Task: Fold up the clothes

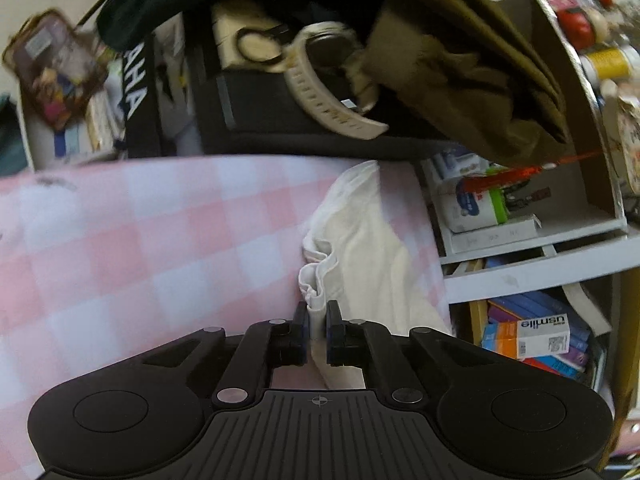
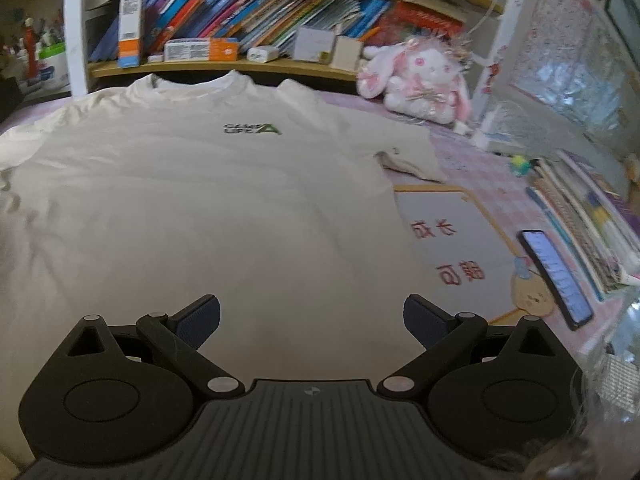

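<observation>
While a cream T-shirt [image 2: 192, 200] lies spread flat across the pink checked bedding [image 1: 120, 248], the right gripper [image 2: 312, 316] hovers above its lower half, fingers spread wide. Further left, the left gripper [image 1: 318, 320] pinches a bunched fold of the shirt's edge. A phone [image 2: 556, 276] lies just beside the shirt.

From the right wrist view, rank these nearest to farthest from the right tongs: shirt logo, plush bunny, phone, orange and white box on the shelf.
From the right tongs, open over the T-shirt:
1. Phone, lying to the right.
2. Shirt logo, ahead on the chest.
3. Plush bunny, ahead right, past the shirt.
4. Orange and white box, upright on the shelf, ahead left.
</observation>
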A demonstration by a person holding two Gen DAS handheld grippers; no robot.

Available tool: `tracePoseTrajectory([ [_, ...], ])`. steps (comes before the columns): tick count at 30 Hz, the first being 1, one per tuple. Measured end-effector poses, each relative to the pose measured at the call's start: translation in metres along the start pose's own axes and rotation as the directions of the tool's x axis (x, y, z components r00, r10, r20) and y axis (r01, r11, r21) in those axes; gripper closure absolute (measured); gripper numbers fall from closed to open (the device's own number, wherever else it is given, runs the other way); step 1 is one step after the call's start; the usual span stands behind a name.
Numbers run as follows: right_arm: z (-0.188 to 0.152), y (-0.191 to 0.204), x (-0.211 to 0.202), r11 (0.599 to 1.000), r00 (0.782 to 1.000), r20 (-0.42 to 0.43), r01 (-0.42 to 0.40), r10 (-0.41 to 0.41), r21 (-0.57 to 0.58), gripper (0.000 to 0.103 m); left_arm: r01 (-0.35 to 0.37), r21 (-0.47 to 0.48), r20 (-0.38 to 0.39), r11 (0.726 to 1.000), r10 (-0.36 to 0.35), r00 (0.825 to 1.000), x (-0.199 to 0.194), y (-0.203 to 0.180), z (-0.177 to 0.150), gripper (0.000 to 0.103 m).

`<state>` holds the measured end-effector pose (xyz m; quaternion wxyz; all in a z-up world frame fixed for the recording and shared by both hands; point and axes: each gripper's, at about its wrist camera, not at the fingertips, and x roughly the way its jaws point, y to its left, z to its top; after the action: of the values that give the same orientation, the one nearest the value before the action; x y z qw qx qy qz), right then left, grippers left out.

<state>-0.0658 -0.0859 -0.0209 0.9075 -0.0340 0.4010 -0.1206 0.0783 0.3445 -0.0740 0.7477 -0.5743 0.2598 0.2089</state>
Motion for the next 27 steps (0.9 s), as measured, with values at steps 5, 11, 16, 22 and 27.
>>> tracePoseTrajectory([
  [5, 0.006, -0.007, 0.017, 0.995, 0.996, -0.03, -0.08, 0.079, -0.059, 0.004, -0.02, 0.108, 0.035, 0.994, 0.016, 0.999, -0.001, -0.019, -0.001, 0.097],
  [11, 0.009, -0.022, 0.043, 0.984, 0.988, -0.044, -0.149, 0.145, -0.1, 0.004, -0.062, 0.253, 0.086, 0.966, 0.041, 0.995, -0.005, -0.041, -0.012, 0.097],
  [16, 0.006, -0.035, 0.058, 0.971, 0.976, -0.074, -0.211, 0.204, -0.11, 0.004, -0.105, 0.408, 0.145, 0.907, 0.049, 0.988, -0.009, -0.072, -0.028, 0.097],
  [22, 0.002, -0.042, 0.07, 0.947, 0.953, -0.101, -0.296, 0.285, -0.125, 0.004, -0.121, 0.808, 0.152, 0.577, -0.005, 0.988, -0.007, -0.14, -0.1, 0.097],
  [27, 0.005, -0.054, 0.077, 0.937, 0.941, -0.109, -0.332, 0.321, -0.109, 0.004, -0.042, 0.997, 0.045, -0.066, 0.04, 0.998, 0.003, -0.155, -0.215, 0.097],
])
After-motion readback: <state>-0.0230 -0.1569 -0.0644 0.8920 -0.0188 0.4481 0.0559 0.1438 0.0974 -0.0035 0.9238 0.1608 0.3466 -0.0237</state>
